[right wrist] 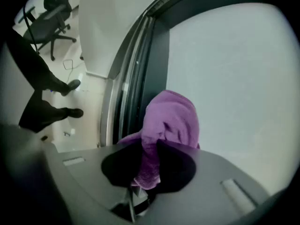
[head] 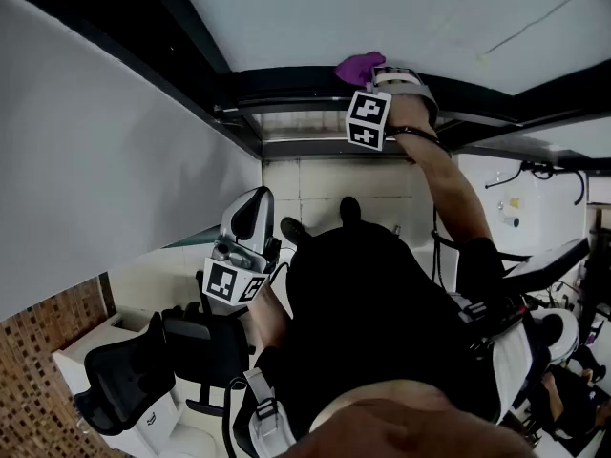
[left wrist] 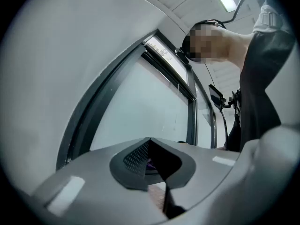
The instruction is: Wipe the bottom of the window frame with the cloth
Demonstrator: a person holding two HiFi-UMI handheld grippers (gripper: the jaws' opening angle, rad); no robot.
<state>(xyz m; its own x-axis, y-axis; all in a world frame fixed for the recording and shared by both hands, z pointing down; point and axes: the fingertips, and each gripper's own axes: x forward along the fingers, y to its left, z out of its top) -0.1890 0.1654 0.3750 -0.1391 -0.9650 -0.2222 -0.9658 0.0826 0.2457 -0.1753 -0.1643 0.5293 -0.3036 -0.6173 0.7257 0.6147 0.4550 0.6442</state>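
Your crumpled purple terry cloth (right wrist: 171, 121) is pinched between the right gripper's (right wrist: 145, 170) jaws. It bunches out past their tips, in front of the dark metal window frame (right wrist: 157, 55) just ahead.

Fuzzy cloth (right wrist: 173, 121); matt dark window frame (right wrist: 157, 55)

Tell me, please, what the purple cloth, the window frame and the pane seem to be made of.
The purple cloth looks like soft terry or microfibre: fuzzy nap, limp folds. The window frame seems dark, matt-coated metal, perhaps aluminium: straight, thin profiles. The pane looks like frosted or filmed glass: even, pale, nothing shows through.
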